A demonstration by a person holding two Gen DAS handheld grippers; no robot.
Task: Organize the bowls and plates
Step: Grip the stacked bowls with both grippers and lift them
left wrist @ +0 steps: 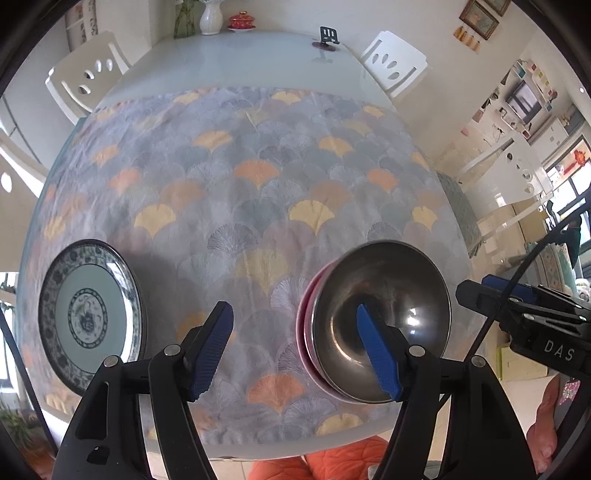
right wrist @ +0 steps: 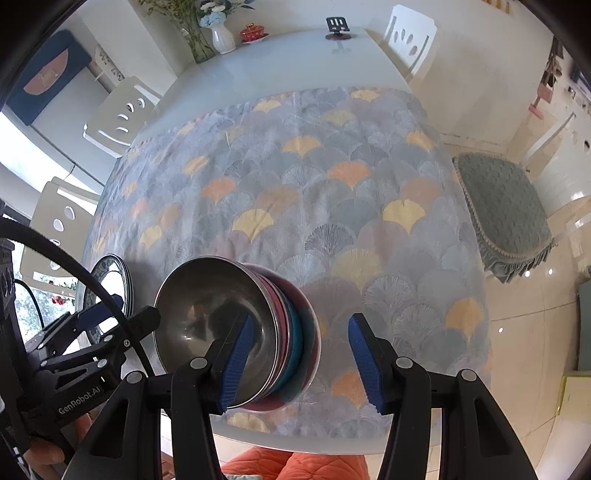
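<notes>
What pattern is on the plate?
Blue-and-white floral border and centre medallion on the plate; clearest in the left wrist view.

— What is covering the counter [left wrist: 258, 55]?
— A cloth with a fan-leaf print [left wrist: 258, 177] is lying over its near part, under and ahead of both pairs of fingers.
— And what is sitting on the cloth?
— A blue-patterned plate [left wrist: 90, 314] is resting left of the left fingers. A stack of bowls [right wrist: 236, 332], steel one on top, is standing between the two pairs of fingers.
— Anything beyond the cloth?
— Far ahead of the fingers, a white vase [right wrist: 223, 37], a red lidded dish [right wrist: 253, 33] and a small dark stand [right wrist: 338, 27] are sitting on the bare top.
</notes>
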